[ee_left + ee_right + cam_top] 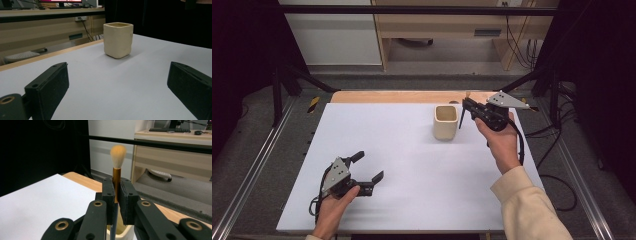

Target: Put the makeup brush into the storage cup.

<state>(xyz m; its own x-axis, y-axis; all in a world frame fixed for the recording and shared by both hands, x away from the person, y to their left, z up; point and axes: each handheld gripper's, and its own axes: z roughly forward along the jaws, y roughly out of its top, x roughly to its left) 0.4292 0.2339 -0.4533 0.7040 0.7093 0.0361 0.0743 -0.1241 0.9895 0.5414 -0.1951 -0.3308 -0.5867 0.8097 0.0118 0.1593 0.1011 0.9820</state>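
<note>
A brush [117, 167] is clamped upright between the closed fingers of the right gripper [465, 106], bristles up and handle hanging down just above and beside the cup [445, 122] at the far side of the desk [402, 165]; the step in hand is judged to be carrying the brush at the cup, and a steady vertical line over the rim would be called for next. The left gripper [367, 168] is rested on the near desk, fingers spread wide and empty. The bristles and grip are shown clearly in the right gripper view, while the cup's standing on the desk is given in the left gripper view.
</note>
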